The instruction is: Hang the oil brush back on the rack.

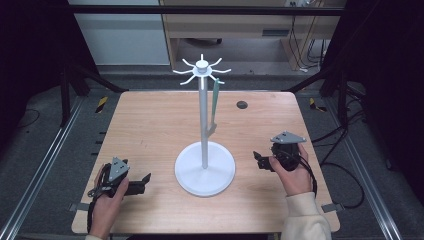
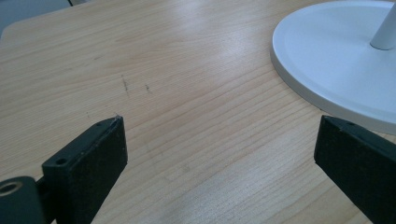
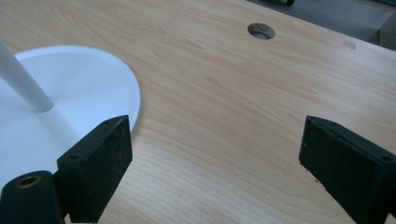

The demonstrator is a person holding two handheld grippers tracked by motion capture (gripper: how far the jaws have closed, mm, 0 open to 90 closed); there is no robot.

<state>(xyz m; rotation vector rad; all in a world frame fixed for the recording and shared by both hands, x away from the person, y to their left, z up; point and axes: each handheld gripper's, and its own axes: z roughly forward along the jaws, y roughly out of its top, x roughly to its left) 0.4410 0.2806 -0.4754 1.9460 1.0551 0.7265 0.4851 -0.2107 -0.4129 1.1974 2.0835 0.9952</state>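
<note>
Resting low over the wooden table (image 1: pixel 150 120) at its near left, the left gripper (image 1: pixel 145 184) is held in a hand (image 1: pixel 107 205), its jaws spread wide with nothing between them. At the table's middle a white stand (image 1: pixel 204 115) is seen upright on its round base (image 1: pixel 205 172), hooks fanned out at the top; a green utensil (image 1: pixel 214 102) is hung from one hook, beside the pole. At the right, the right gripper (image 1: pixel 259 160) is held likewise, jaws parted and empty
</note>
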